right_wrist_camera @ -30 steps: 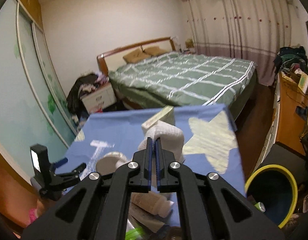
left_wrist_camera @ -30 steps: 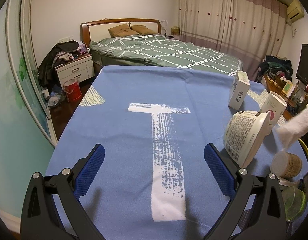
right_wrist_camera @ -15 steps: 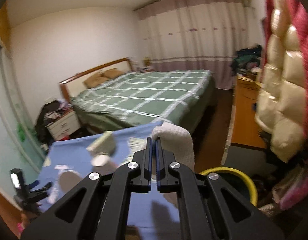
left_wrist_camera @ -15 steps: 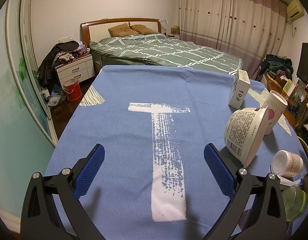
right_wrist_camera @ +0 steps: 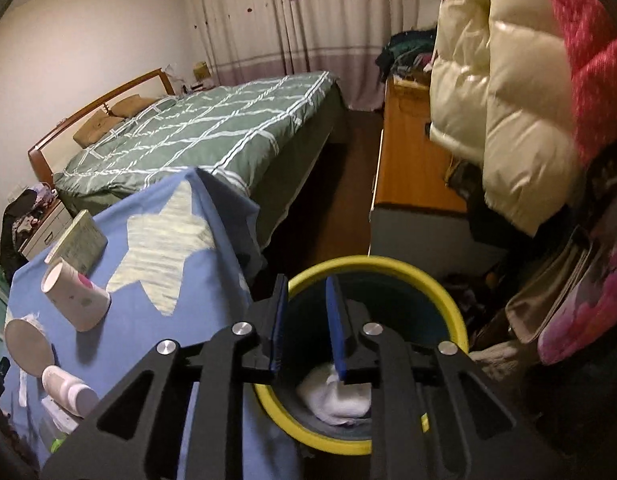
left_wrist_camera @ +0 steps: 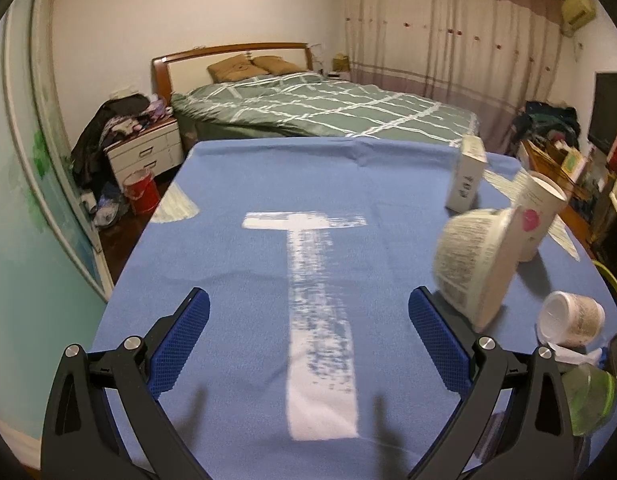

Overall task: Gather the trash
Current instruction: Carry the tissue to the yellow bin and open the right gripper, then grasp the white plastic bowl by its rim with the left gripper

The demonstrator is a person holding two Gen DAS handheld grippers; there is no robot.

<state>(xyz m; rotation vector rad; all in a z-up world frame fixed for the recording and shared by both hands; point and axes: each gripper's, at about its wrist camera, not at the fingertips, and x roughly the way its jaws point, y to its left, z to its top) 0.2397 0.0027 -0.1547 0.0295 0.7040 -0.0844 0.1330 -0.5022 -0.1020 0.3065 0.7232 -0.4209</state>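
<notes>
Your right gripper (right_wrist_camera: 304, 320) is opening over the yellow-rimmed bin (right_wrist_camera: 448, 300), nothing clamped; the white tissue wad (right_wrist_camera: 332, 396), pinched a second ago, lies inside at 6 o'clock. Left gripper (left_wrist_camera: 308, 340) apart, idle. Next: worktop (left_wrist_camera: 268, 168) trash.

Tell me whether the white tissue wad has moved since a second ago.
Yes. The white tissue wad went from over the blue tablecloth into the yellow-rimmed bin, below the opening right gripper.

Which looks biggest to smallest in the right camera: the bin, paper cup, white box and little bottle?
1. Bin, nearest the camera.
2. White box and paper cup: too alike to rank.
3. Bottle.
</notes>
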